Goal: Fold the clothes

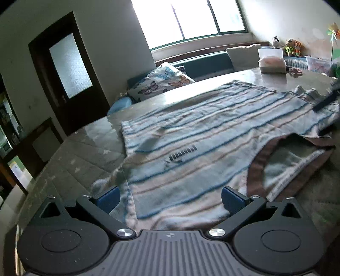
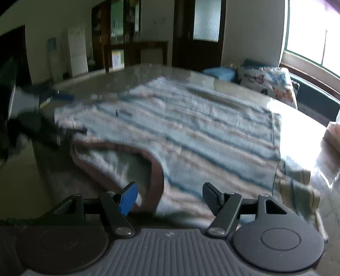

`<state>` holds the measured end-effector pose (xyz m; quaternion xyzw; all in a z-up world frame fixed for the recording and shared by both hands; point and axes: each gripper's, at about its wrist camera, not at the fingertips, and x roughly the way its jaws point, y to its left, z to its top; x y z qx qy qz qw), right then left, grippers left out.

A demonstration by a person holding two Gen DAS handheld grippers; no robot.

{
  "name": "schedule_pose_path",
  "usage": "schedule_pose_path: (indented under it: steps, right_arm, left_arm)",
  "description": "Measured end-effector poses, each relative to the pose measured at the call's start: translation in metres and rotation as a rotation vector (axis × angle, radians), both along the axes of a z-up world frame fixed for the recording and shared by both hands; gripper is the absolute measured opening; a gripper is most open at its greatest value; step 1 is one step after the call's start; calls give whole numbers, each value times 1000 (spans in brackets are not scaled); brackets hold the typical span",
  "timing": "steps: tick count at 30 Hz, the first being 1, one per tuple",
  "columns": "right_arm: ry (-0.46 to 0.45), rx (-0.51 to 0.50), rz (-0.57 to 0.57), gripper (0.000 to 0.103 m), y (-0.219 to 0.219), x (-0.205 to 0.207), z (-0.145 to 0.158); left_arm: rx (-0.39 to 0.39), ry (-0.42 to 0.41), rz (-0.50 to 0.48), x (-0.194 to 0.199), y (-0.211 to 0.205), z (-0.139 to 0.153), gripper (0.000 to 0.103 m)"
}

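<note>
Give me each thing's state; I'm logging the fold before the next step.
striped shirt: spread flat on the table, brown collar toward the grippers.
left gripper: open, nothing between the pads.
right gripper: open, above the collar, gripping nothing.
door: closed.

a glossy stone-patterned table (image 1: 89, 146) fills the foreground, catching glare from a wide bright window (image 1: 187, 19) at the back. under the window runs a dark teal bench (image 1: 208, 63) with a butterfly-print cushion (image 1: 161, 81) at its left end and a pale cushion (image 1: 242, 56) further right. on the far side of the table stands a clear plastic container (image 1: 272, 60); behind it sit small stuffed toys (image 1: 292, 47). a dark wooden door (image 1: 65, 72) with a frosted glass pane is at left. the right wrist view shows a white refrigerator (image 2: 77, 51) against the far wall.
</note>
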<state>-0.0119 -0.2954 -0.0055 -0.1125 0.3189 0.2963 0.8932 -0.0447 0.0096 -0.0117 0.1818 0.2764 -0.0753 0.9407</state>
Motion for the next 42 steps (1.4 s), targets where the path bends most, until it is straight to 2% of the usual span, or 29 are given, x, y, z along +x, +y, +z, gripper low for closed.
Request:
schedule_pose_path:
  steps: [5, 9, 13, 14, 18, 20, 23, 25, 28, 33, 35, 39, 42]
  right_arm:
    - [-35, -3, -65, 70, 9, 24, 0]
    - [-12, -30, -77, 70, 19, 36, -15]
    - [9, -45, -56, 70, 20, 26, -26]
    - [17, -44, -48, 74, 19, 23, -27]
    - [28, -38, -35, 75, 17, 13, -28]
    - [27, -47, -28, 75, 16, 9, -26]
    - [32, -39, -24, 76, 14, 5, -21]
    - [27, -29, -34, 76, 10, 3, -19]
    - [47, -27, -57, 77, 5, 3, -21]
    - [72, -1, -60, 77, -3, -2, -18]
    - [64, 13, -72, 77, -6, -3, -14]
    - [46, 36, -133, 77, -16, 1, -11]
    - [67, 45, -173, 77, -25, 3, -16]
  left_arm:
    - [8, 4, 10, -9, 4, -7, 103]
    - [-2, -10, 33, -15, 11, -1, 103]
    - [-44, -48, 75, -14, 18, 11, 103]
    - [-64, -50, 89, -12, 19, 13, 103]
    - [-123, -32, 156, 1, 19, 10, 103]
    - [-131, -6, 149, 2, 17, 5, 103]
    - [-78, 25, 85, -6, 10, -5, 103]
    - [-34, -2, 61, -16, 7, -10, 103]
    - [-47, 3, 55, -21, 12, -6, 103]
    - [-90, -60, 158, -17, 29, 11, 103]
    - [-113, -47, 206, -10, 37, 10, 103]
    - [-49, -4, 246, -6, 45, -7, 103]
    - [-51, -13, 251, -14, 53, -10, 103]
